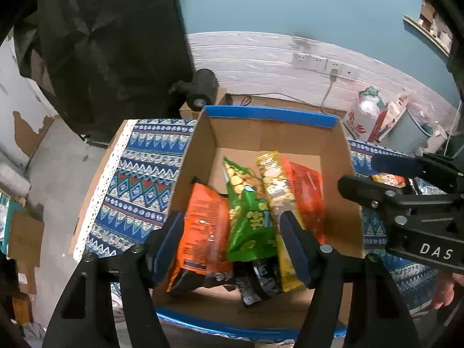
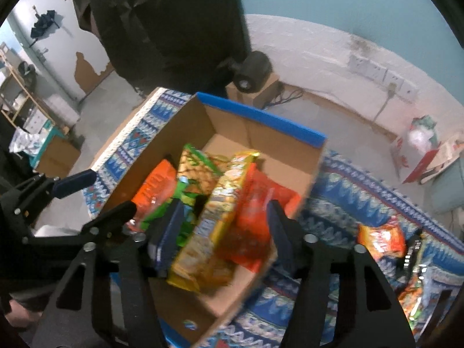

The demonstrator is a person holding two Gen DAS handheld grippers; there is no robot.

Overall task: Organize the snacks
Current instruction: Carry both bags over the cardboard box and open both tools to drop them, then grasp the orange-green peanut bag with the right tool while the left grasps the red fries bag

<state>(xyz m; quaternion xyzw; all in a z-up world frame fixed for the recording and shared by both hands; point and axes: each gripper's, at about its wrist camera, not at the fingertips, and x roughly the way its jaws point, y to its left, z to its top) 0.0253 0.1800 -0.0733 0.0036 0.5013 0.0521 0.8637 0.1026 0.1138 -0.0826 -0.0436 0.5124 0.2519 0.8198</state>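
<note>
A cardboard box (image 1: 197, 156) with blue rim stands on a patterned tablecloth. Inside lie an orange bag (image 1: 203, 232), a green bag (image 1: 249, 217), a yellow bag (image 1: 275, 191), a red-orange bag (image 1: 307, 197) and a dark packet (image 1: 255, 281). My left gripper (image 1: 232, 246) is open and empty, hovering above the orange and green bags. My right gripper (image 2: 223, 232) is open above the box (image 2: 290, 174), with the yellow bag (image 2: 214, 226) and red-orange bag (image 2: 255, 203) between its fingers; contact is unclear. The right gripper also shows in the left wrist view (image 1: 377, 179).
More snack packets lie on the tablecloth (image 2: 362, 182) right of the box: an orange one (image 2: 380, 237) and a dark one (image 2: 411, 255). A black cylinder device (image 1: 203, 90) sits behind the box. A white bag (image 1: 365, 116) stands by the wall.
</note>
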